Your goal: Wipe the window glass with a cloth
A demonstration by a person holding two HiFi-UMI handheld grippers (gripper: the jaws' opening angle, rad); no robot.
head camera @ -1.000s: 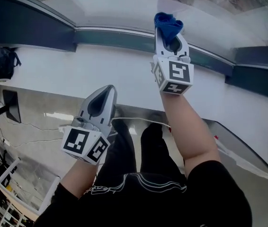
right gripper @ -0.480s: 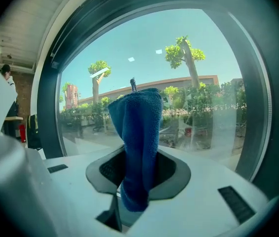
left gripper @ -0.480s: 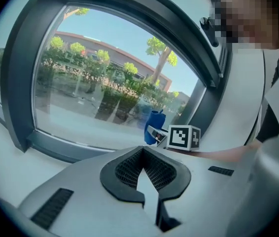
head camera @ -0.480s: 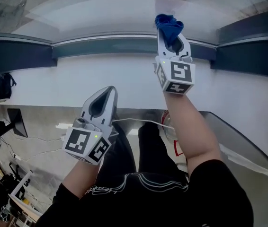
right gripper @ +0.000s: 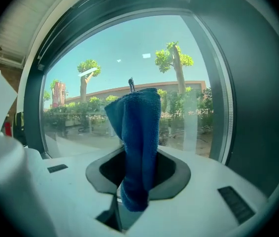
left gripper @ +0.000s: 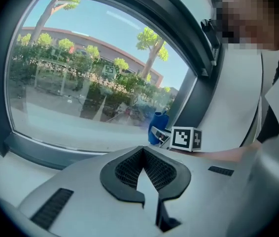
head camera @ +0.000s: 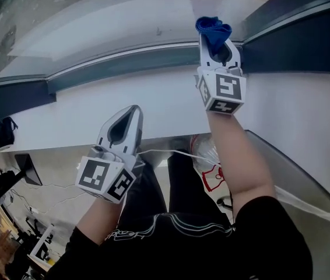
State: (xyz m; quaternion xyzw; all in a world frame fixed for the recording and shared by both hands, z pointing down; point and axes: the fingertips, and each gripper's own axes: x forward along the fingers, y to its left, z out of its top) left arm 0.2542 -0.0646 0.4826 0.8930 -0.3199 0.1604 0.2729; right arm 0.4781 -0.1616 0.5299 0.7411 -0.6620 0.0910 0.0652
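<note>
- Window glass (head camera: 124, 16) runs across the top of the head view, with a dark frame (head camera: 124, 60) along its lower edge and a white window sill (head camera: 153, 107) directly beneath that frame.
- Beyond the pane, the gripper views show trees (right gripper: 175, 58), a low building (right gripper: 105, 95) and clear blue sky.
- The blue cloth (head camera: 213, 31) is above the far edge of the sill, at the glass. It stands upright in a bunched fold out of the right gripper (head camera: 216, 42), close to a vertical frame post (right gripper: 238, 98); whether it touches the pane cannot be told.
- The right gripper's jaws are clamped on the cloth's lower part — a short tail of it hangs below the pads in the right gripper view.
- The right forearm (head camera: 238, 156) reaches out straight over the sill, with the gripper pointing at the glass and its marker cube (head camera: 223, 89) facing back toward the person.
- The left gripper (head camera: 131, 112) is held back at the near edge of the sill, lower than the right one, and angled up toward the window.
- Its jaws are closed tip to tip with nothing between them — only a small diamond of light shows between the ribbed black pads (left gripper: 161, 174).
- Below the sill, the person's dark trousers (head camera: 165, 214) appear, with cables (head camera: 37, 200) on the floor to the left.
</note>
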